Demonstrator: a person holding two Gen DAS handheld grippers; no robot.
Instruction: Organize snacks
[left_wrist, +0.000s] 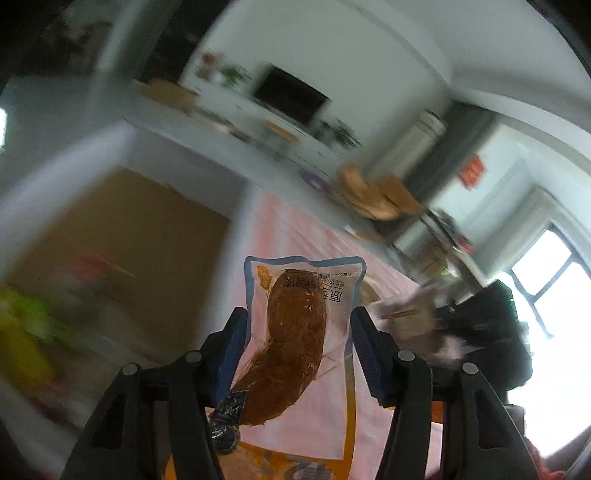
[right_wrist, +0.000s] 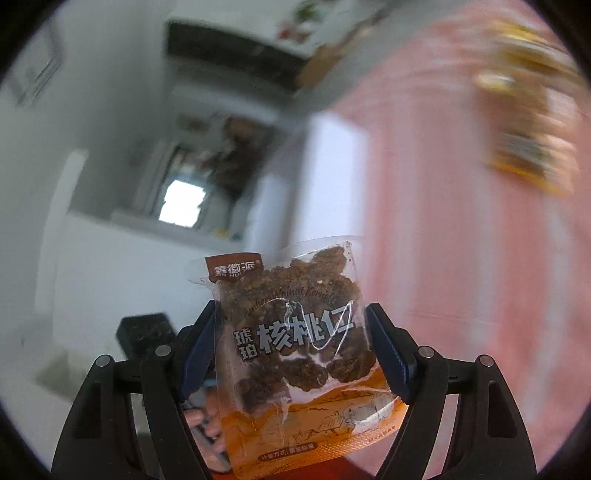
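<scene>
We find left tongs (left_wrist: 299, 325) clamped on clear sausage pouch (left_wrist: 299, 332), held above pink cloth (left_wrist: 295, 236) | right tongs (right_wrist: 291, 332) clamped on walnut-kernel packet (right_wrist: 299, 354); raised clear | cardboard box (left_wrist: 122, 240) at left; background blurred

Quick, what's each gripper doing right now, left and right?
Left gripper: shut on a clear blue-edged snack packet with a brown piece inside.
Right gripper: shut on a walnut kernel packet.
</scene>
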